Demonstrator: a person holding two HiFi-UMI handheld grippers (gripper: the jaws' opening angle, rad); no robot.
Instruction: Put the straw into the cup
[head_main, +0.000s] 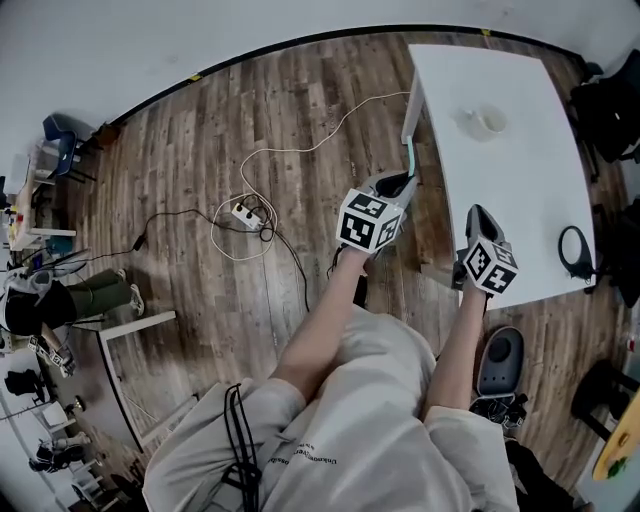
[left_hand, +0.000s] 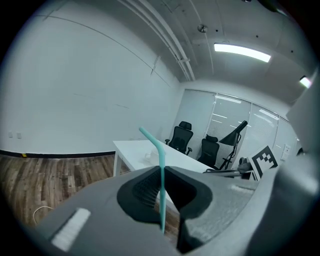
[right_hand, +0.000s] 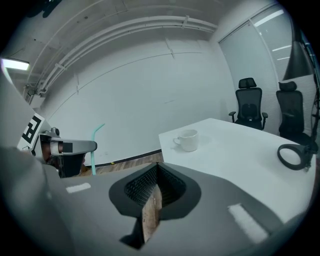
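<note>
No word, number or brand could be read anywhere. The left gripper (head_main: 400, 183) and the right gripper (head_main: 478, 214) bore only black-and-white square markers (head_main: 362, 229) on their cubes, patterns and not letters. A short line of dark print (head_main: 305, 459) ran across the person's pale shirt (head_main: 350, 400), too small to make out.
</note>
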